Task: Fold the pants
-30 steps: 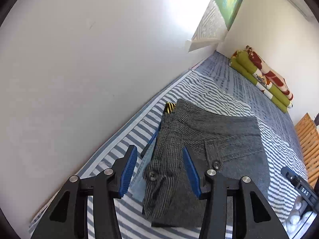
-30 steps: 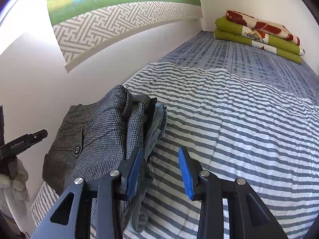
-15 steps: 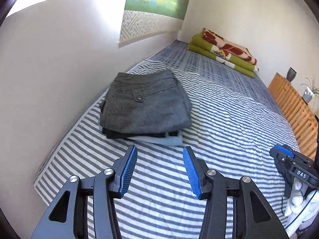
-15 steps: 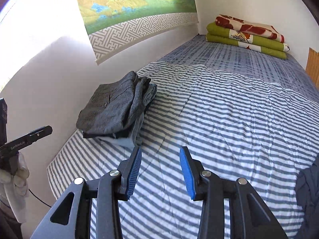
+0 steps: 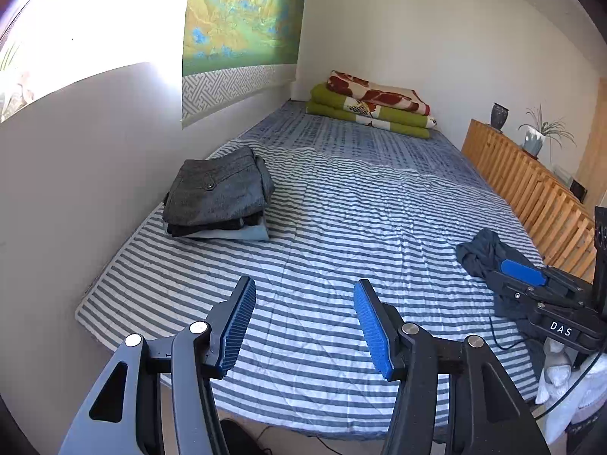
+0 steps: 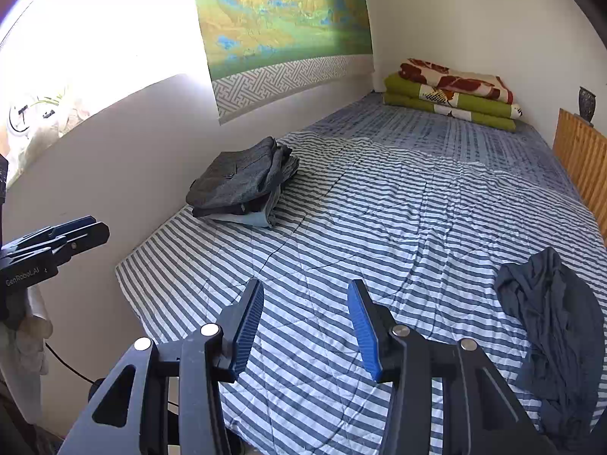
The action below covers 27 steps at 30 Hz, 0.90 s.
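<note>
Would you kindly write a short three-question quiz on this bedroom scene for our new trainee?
1. True or false: the left gripper and the right gripper are both empty, jaws apart.
2. Multiple choice: the crumpled dark garment lies A) on the folded stack, B) loose on the striped bedspread, C) in the right gripper.
3. Fill in: the top item of the folded stack is ____ in colour.

Key: 1 true; 2 B; 3 grey.
</note>
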Each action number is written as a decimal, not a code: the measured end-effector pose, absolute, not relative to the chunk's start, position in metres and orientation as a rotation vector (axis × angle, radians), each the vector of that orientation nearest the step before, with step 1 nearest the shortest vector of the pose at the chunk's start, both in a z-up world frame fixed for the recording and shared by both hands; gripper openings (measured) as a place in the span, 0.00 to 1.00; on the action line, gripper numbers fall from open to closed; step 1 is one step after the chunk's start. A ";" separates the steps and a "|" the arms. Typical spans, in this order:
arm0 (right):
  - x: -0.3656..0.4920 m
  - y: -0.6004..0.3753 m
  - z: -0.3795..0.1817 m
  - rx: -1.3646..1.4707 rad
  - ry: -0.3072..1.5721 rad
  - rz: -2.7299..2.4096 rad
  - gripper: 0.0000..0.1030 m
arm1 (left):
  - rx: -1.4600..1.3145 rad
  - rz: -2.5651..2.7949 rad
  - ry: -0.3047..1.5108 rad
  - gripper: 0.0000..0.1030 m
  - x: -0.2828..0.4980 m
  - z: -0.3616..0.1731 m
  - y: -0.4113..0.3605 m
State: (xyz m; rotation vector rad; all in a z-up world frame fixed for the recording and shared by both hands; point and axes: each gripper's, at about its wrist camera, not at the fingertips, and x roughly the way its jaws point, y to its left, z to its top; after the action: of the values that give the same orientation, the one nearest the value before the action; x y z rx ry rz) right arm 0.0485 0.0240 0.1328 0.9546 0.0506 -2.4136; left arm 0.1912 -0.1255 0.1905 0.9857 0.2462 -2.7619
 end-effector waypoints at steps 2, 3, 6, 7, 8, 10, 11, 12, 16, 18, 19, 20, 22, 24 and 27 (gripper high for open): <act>0.068 0.037 0.138 0.932 0.033 -2.428 0.47 | 0.971 -2.772 0.264 0.59 0.207 0.193 -0.112; 0.077 0.042 0.140 0.927 0.020 -2.433 0.48 | 0.970 -2.774 0.260 0.61 0.214 0.195 -0.106; 0.099 0.056 0.143 0.912 0.000 -2.446 0.52 | 0.944 -2.770 0.239 0.65 0.233 0.197 -0.091; 0.107 0.060 0.144 0.906 0.001 -2.452 0.53 | 0.934 -2.767 0.232 0.67 0.241 0.198 -0.087; 0.114 0.062 0.144 0.897 0.004 -2.458 0.54 | 0.923 -2.763 0.229 0.68 0.247 0.198 -0.084; 0.128 0.066 0.143 0.880 0.002 -2.468 0.58 | 0.912 -2.758 0.233 0.75 0.260 0.197 -0.078; 0.135 0.067 0.142 0.871 0.003 -2.471 0.62 | 0.910 -2.756 0.239 0.76 0.267 0.196 -0.076; 0.141 0.068 0.141 0.862 0.004 -2.473 0.65 | 0.910 -2.750 0.244 0.78 0.268 0.195 -0.077; 0.157 0.068 0.136 0.845 0.025 -2.484 0.73 | 0.922 -2.734 0.247 0.87 0.280 0.188 -0.069; 0.163 0.068 0.134 0.837 0.031 -2.491 0.76 | 0.921 -2.736 0.248 0.97 0.283 0.182 -0.065; 0.166 0.068 0.133 0.829 0.031 -2.498 0.80 | 0.918 -2.739 0.254 1.00 0.284 0.180 -0.064; 0.168 0.069 0.132 0.821 0.032 -2.505 0.83 | 0.917 -2.740 0.259 1.00 0.286 0.178 -0.063; 0.172 0.069 0.130 0.822 0.032 -2.509 0.85 | 0.925 -2.733 0.265 1.00 0.284 0.173 -0.063; 0.174 0.069 0.126 0.838 0.028 -2.502 0.85 | 0.943 -2.729 0.276 1.00 0.284 0.169 -0.064; 0.174 0.069 0.120 0.867 0.030 -2.505 0.86 | 0.975 -2.730 0.290 1.00 0.277 0.164 -0.071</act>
State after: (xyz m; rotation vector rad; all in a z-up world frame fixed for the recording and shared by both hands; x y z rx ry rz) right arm 0.1736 0.0689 0.1203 0.8673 0.0296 -2.5050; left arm 0.2771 -0.0712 0.1638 0.9753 0.2901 -2.7300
